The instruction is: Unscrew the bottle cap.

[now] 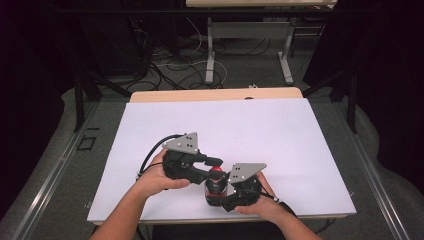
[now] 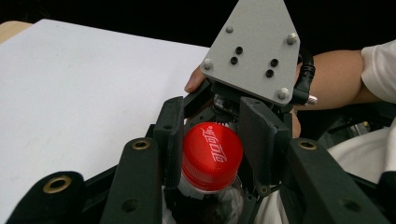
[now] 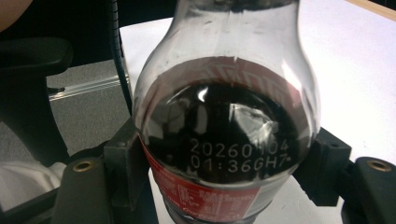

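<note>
A small cola bottle (image 1: pixel 216 189) with a red cap (image 1: pixel 216 170) stands near the front edge of the white table (image 1: pixel 250 130). My left gripper (image 1: pixel 215 168) reaches in from the left, shut on the cap. In the left gripper view its pads (image 2: pixel 170 140) press on both sides of the red cap (image 2: pixel 212 156). My right gripper (image 1: pixel 222 198) comes from the right and is shut on the bottle's body. In the right gripper view the dark, part-filled bottle (image 3: pixel 224 121) sits clamped between the black pads (image 3: pixel 123 158), with a printed date code facing the camera.
Both hands work close to the table's front edge (image 1: pixel 220 217). White surface stretches away behind and to both sides. Beyond the far edge stand another table's legs (image 1: pixel 210 55) and floor cables (image 1: pixel 170 70). A black chair part (image 3: pixel 32 56) lies beside the table.
</note>
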`<state>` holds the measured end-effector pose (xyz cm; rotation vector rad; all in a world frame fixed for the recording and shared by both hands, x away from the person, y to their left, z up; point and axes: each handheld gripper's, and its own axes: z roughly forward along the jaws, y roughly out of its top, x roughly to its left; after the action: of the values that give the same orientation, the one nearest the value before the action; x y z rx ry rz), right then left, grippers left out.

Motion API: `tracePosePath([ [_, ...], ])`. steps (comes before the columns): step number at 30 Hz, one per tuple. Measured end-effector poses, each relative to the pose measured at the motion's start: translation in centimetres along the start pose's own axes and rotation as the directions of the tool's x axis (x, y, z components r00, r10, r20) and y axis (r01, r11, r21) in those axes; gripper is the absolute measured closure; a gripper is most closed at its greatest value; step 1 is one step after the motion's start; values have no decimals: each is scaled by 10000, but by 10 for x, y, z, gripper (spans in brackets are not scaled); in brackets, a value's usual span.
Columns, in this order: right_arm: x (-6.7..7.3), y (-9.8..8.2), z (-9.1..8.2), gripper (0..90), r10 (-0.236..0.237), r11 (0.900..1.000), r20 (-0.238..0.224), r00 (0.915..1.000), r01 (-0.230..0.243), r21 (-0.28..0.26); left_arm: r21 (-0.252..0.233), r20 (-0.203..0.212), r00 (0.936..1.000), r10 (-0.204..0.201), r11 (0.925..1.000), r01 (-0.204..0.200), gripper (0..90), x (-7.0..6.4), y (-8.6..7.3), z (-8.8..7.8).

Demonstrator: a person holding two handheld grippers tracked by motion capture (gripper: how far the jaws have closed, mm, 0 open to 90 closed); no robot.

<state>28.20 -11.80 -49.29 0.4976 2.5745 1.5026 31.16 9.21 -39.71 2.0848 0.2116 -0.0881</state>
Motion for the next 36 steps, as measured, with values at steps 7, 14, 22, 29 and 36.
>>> tracePosePath([
  [7,0,0,1,294,103,9998,266,9996,-99,-147,-101,-488,9988,-103,9999,98,630,-3,1,1],
  [14,-2,0,-1,294,432,9990,1048,9936,-422,-110,-408,-2439,9660,-860,9961,784,633,-19,5,11],
  [22,-7,0,-3,294,790,9969,2270,9707,-755,-243,-1523,-4809,8432,-2404,9700,1896,633,-37,11,33],
  [29,-11,-2,-5,294,1201,9927,2512,9605,-1173,-265,-1768,-5350,8061,-2531,9665,1862,630,-41,15,45],
  [36,-11,-1,-5,294,1008,9949,2198,9703,-982,-226,-1915,-4776,8333,-2783,9587,2104,490,-32,14,26],
])
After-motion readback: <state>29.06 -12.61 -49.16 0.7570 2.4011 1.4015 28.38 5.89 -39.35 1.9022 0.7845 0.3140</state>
